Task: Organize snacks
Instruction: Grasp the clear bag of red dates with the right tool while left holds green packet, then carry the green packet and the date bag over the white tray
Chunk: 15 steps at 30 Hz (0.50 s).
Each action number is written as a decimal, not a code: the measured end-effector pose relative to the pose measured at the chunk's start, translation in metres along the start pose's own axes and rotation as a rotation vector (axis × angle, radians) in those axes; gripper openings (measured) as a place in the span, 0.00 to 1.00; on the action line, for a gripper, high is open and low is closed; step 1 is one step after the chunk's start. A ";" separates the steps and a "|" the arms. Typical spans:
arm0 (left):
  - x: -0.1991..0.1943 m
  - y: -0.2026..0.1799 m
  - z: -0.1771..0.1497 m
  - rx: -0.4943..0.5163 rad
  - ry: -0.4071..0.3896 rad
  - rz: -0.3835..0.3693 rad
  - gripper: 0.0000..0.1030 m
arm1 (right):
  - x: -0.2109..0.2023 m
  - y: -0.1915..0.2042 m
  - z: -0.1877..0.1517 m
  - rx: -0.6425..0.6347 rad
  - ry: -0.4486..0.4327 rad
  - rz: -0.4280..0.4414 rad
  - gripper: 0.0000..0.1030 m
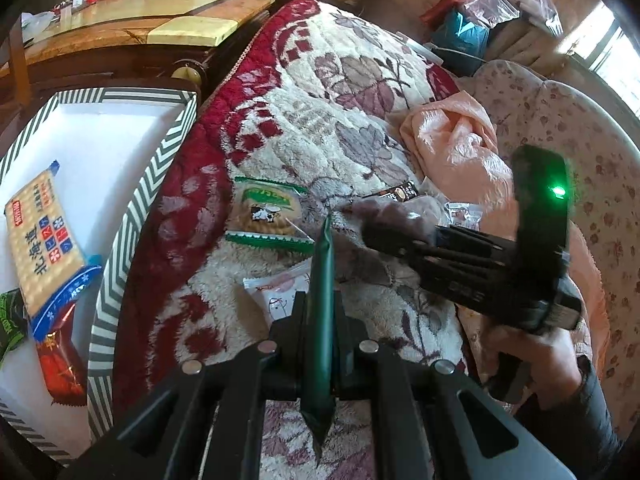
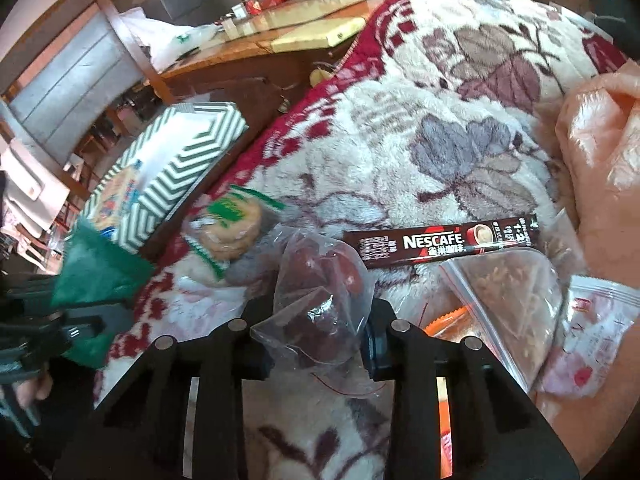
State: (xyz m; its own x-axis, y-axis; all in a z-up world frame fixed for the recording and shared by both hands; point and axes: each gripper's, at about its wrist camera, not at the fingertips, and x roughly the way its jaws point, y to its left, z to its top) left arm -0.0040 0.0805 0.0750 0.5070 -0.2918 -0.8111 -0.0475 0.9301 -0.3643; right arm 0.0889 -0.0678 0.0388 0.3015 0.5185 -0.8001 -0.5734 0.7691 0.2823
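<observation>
My left gripper (image 1: 320,306) is shut on a dark green packet (image 1: 322,264), seen edge-on above the fleece blanket (image 1: 320,92). To its left stands the chevron-patterned box (image 1: 160,168), which holds a cracker pack (image 1: 44,236), a red packet (image 1: 60,364) and a green one. My right gripper (image 2: 318,320) is shut on a clear bag of red dates (image 2: 320,280) just over the blanket. A Nescafe stick (image 2: 440,240) lies beyond it, and a green-edged cookie pack (image 2: 228,232) to its left. The left wrist view shows the right gripper (image 1: 372,232) blurred, held by a hand (image 1: 552,356).
A zip bag of nuts (image 2: 512,292) and a white-pink packet (image 2: 592,340) lie right of the dates. Another white packet (image 1: 276,296) sits under the left gripper. Peach cloth (image 1: 452,152) is bunched at the right. A wooden table (image 1: 140,16) stands behind the box.
</observation>
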 end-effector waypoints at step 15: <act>-0.032 0.019 -0.012 -0.023 -0.075 0.084 0.11 | -0.032 0.059 -0.005 -0.068 -0.055 0.047 0.30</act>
State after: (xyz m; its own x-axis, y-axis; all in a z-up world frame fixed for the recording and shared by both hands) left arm -0.0315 0.1046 0.0886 0.5630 -0.1943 -0.8033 -0.1121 0.9450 -0.3072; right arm 0.0417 -0.0411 0.0785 0.3136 0.5743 -0.7562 -0.6377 0.7174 0.2804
